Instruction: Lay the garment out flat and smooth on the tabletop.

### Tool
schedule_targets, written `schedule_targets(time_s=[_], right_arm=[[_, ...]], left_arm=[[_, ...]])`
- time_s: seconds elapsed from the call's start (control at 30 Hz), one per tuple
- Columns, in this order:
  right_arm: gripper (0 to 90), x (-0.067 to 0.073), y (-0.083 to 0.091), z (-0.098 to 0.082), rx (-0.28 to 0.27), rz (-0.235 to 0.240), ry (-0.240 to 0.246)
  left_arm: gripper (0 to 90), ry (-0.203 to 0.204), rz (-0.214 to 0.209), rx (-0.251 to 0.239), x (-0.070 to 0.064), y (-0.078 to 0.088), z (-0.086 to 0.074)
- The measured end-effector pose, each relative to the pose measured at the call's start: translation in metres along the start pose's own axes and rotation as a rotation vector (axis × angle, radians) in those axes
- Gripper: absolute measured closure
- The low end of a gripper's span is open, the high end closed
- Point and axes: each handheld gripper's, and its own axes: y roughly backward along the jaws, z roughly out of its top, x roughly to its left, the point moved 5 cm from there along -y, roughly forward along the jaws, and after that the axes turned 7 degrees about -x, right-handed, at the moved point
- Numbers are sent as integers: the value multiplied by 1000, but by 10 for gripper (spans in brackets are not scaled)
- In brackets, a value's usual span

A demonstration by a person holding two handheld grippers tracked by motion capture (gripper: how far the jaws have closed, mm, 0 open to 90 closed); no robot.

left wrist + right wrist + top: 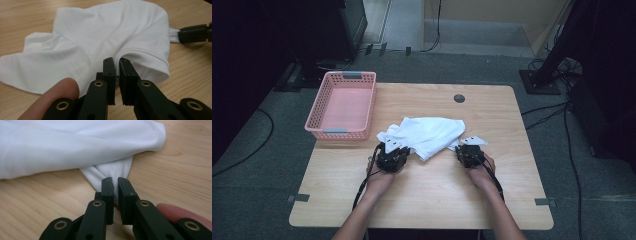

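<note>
Cloth (427, 135), white and crumpled, is lying near the middle of the wooden table (432, 195), with a pink basket (343, 105) sitting just beside it at the table's left rear corner. Seen from above, the left gripper (393, 150) is resting at the near left edge of the cloth and the right gripper (468, 148) at its near right edge, each held in a hand. In the left gripper view, the jaws are pressing nearly together on a folded hem of the cloth (105, 42), with a fingertip (53, 97) showing beside them. In the right gripper view, the jaws are pinching a pointed corner of the cloth (110, 171) just above the table.
</note>
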Motion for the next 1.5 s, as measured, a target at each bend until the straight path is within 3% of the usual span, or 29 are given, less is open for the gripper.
schedule_targets(time_s=[0.2, 0.27, 0.33, 0.4, 0.5, 0.57, 0.6, 0.67, 0.7, 0.73, 0.8, 0.87, 0.93, 0.97, 1.0, 1.07, 1.13, 1.17, 1.23, 1.27, 1.37, 1.47, 1.5], right_arm=[[849, -25, 19, -13, 1, 28, -1], [847, -39, 24, -15, 0, -4, -21], [825, -54, 27, -17, 3, -68, -66], [765, -58, 33, -17, -23, -100, -99], [711, -46, 41, -13, -65, -85, -82], [672, -27, 49, -8, -107, -41, -72], [618, -6, 55, -5, -127, 12, -80], [552, 17, 56, -5, -125, 65, -88], [552, 17, 56, -5, -125, 65, -88], [519, 40, 54, -7, -100, 113, -91], [499, 58, 50, -8, -81, 145, -109], [477, 74, 45, -8, -72, 157, -121], [463, 80, 43, -8, -72, 156, -123], [429, 93, 39, -7, -69, 149, -143], [429, 93, 39, -7, -69, 149, -143], [407, 109, 37, -6, -62, 159, -188], [378, 121, 33, -6, -56, 137, -217], [348, 130, 27, -5, -60, 86, -236], [343, 137, 22, -5, -57, 38, -255], [343, 137, 22, -5, -57, 38, -255], [353, 143, 11, -2, -56, -50, -270], [483, 141, 3, 0, -70, -151, -290], [649, 135, 1, 0, -78, -181, -304]], left_arm=[[858, 6, -1, -6, 2, 2, 1], [858, 15, 0, -8, 2, 2, 1], [859, 18, -4, -9, 2, 2, 2], [858, 19, -9, -13, 0, 2, 2], [858, 18, -14, -14, -2, 1, 3], [858, 21, -20, -16, -4, 0, 5], [858, 27, -24, -21, -5, -1, 6], [858, 27, -32, -25, -9, -1, 9], [858, 27, -32, -25, -9, -1, 9], [858, 23, -35, -28, -11, 0, 11], [858, 21, -39, -31, -13, 0, 13], [859, 19, -43, -34, -14, 1, 15], [859, 23, -43, -39, -15, 1, 16], [859, 24, -46, -43, -15, 2, 17], [859, 24, -46, -43, -15, 2, 17], [858, 26, -50, -44, -16, 2, 17], [859, 29, -55, -43, -16, 3, 17], [858, 29, -56, -45, -16, 3, 17], [859, 32, -61, -49, -18, 4, 18], [859, 32, -61, -49, -18, 4, 18], [858, 34, -67, -54, -20, 5, 19], [859, 35, -68, -55, -20, 6, 20], [859, 32, -68, -58, -18, 8, 21]])
